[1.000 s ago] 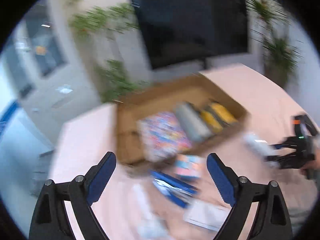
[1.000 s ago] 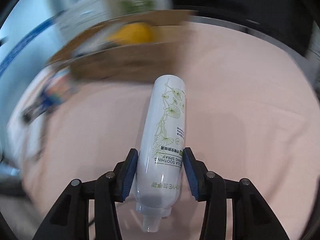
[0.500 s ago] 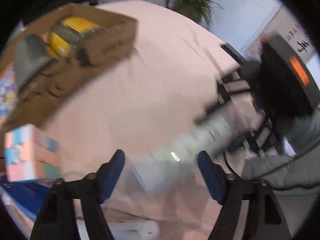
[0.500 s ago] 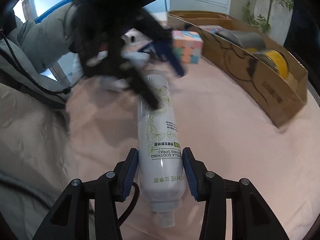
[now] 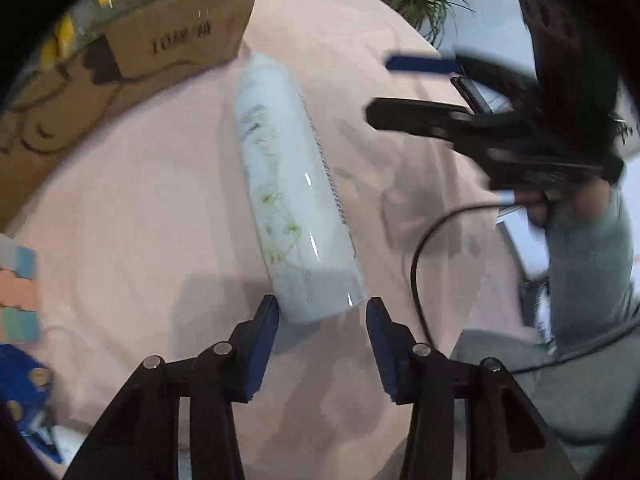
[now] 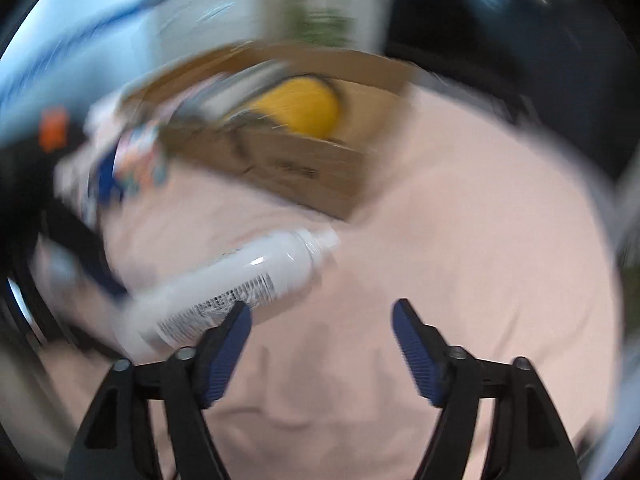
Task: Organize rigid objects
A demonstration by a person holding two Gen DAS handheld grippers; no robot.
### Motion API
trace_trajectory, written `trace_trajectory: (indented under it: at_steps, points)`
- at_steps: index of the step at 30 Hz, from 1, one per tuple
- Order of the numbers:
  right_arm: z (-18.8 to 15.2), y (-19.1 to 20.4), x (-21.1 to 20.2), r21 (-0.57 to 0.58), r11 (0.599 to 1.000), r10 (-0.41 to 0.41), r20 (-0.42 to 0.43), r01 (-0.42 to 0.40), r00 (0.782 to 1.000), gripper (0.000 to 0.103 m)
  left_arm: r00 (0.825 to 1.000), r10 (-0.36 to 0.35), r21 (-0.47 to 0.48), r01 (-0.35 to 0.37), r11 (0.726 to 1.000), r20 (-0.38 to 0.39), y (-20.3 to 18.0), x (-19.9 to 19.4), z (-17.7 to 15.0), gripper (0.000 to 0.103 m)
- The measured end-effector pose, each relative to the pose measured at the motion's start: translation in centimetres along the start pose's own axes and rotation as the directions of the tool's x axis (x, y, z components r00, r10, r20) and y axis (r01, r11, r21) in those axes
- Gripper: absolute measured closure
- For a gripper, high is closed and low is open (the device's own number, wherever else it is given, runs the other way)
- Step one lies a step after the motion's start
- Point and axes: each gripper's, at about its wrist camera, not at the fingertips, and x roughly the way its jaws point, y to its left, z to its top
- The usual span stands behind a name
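1. Pink cloth [image 5: 160,208] covers the table, with a cardboard box [image 5: 176,40] at the far left that holds a yellow item [image 6: 300,108] and other things too blurred to name.
2. Between the box and the near edge, the white spray bottle [image 5: 292,192] lies across the cloth, its nozzle end pointing far, toward the box.
3. Around its flat base, the left gripper [image 5: 322,344] has just been closing; the blue pads [image 5: 262,344] stand at each side, the left pad almost touching, but I cannot tell if they press already.
4. At the right, the right gripper [image 6: 320,344] has just been opening; its fingers are spread and nothing is between them, the bottle being beside its left finger.
5. My judgement is that the bottle is stiff, light and glossy, so it may slip or roll; a hold across the cylinder a little above the base seems safer than one on the rounded shoulder.
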Motion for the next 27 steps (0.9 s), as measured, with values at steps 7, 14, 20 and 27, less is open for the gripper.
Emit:
trace_trajectory:
  at_steps: [7,14,20,27]
  points:
    - [-1.7,-2.8,4.2,0.543,0.799,0.311,-0.004,-0.26,0.95,0.032,0.988,-0.148,-0.222,0.154,0.963,0.043,1.9,0.8,0.7,0.059]
    - [1.5,1.1,6.5,0.448,0.873,0.243,-0.051,-0.195,0.969,0.057,0.975,-0.191,-0.334,0.219,0.917,0.116,3.3,0.5,-0.5,0.058]
    - [1.0,1.6,5.8,0.459,0.868,0.229,-0.03,-0.19,0.973,0.06,0.973,-0.18,-0.376,0.222,0.9,0.144,4.0,-0.2,-0.6,0.057]
    - [2.2,3.4,3.0,0.408,0.883,0.211,0.099,-0.233,0.972,0.061,0.974,-0.069,-0.274,0.129,0.953,0.218,1.2,-3.5,1.9,0.059]
